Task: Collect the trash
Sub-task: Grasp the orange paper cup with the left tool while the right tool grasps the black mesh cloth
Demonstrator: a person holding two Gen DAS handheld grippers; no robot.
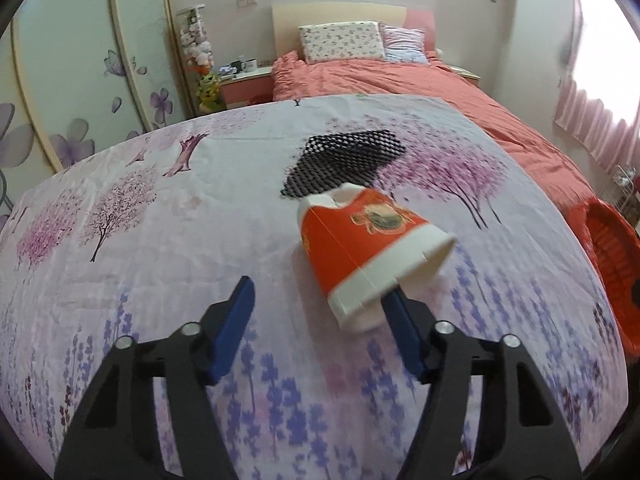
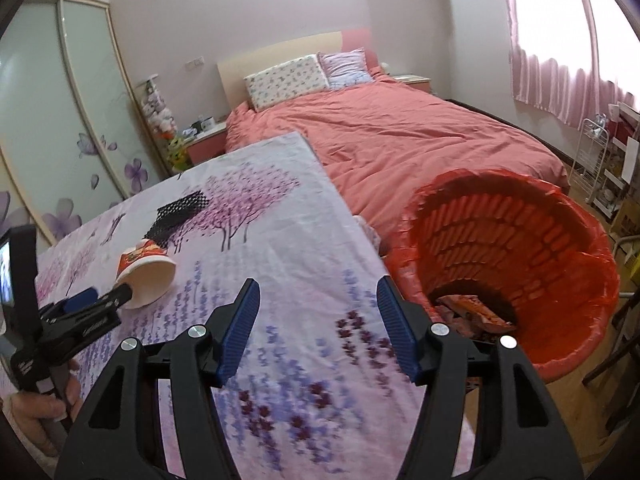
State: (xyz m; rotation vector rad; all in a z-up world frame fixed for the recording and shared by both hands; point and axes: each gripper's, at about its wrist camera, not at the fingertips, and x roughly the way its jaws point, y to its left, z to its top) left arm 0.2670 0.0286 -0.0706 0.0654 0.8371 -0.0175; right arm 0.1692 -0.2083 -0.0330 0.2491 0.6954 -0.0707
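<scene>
**While the cup lies on its side, both tools stand open**

While I hold my left tool (image 1: pixel 320 300) low over the flowered surface (image 1: pixel 160 216), its blue fingers (image 1: pixel 236 320) are spread wide and grip nothing. A paper cup (image 1: pixel 360 248), orange with a white band at the rim, lies tipped on its side on the cloth. Its open mouth faces my tool, and the right finger's tip is hidden behind the white rim; I cannot tell whether it touches the cup or sits inside it. The left finger stands well apart from the cup. Just beyond the cup's base lies a piece of black mesh (image 1: pixel 344 160), flat on the cloth.

My right tool (image 2: pixel 318 304) is also open and empty, held above the near right part of the same surface (image 2: pixel 280 220). From its camera I see the left tool (image 2: pixel 100 300) at the left edge, with the cup (image 2: pixel 146 276) at its tip and the mesh (image 2: pixel 180 212) farther back. Beside the surface's right edge stands a red trash bin (image 2: pixel 560 240) lined with a red bag; crumpled wrappers (image 2: pixel 468 312) lie at its bottom. Behind everything is a bed (image 2: pixel 400 136) with a salmon cover and two pillows.
</scene>
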